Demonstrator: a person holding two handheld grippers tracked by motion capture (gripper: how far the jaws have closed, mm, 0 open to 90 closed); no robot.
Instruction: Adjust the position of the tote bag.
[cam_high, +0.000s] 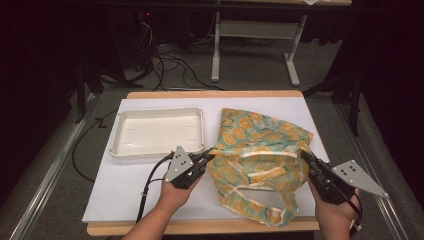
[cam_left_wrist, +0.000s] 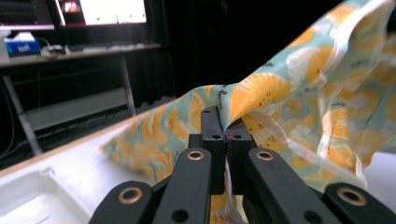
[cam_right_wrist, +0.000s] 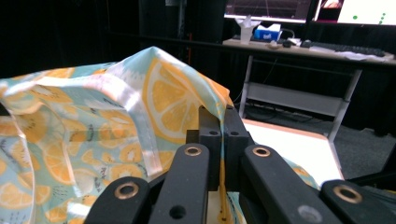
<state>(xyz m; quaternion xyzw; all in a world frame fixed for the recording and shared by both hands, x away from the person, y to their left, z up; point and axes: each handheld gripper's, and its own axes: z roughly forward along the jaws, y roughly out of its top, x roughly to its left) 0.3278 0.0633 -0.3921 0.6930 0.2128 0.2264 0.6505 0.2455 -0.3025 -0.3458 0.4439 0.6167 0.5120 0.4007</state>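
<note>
Both pairs of fingers are clenched on cloth: the left gripper (cam_high: 209, 157) pinches the left edge of the orange-print bag (cam_high: 260, 150), and the right gripper (cam_high: 305, 156) pinches its right edge. In each gripper view the black jaws stand pressed together with a fold of printed fabric caught between them (the left gripper view shows the cloth rising away from the jaws, so it looks lifted there rather than lying flat).

That bag lies on the right half of the white table cover (cam_high: 125, 185), just right of the empty white tray (cam_high: 157, 131), which sits at the far left. A strap loop trails from it toward the near edge.

My reading is that the step in hand is opening or spreading the bag by its rim, both sides already gripped. Next would likely be drawing the two grippers apart and upward together, evenly, so neither side slips out.

As it lies, the bag's long axis runs roughly near to far, slanting a little rightward at the near end, with its mouth seemingly facing the near side, between the grippers.
</note>
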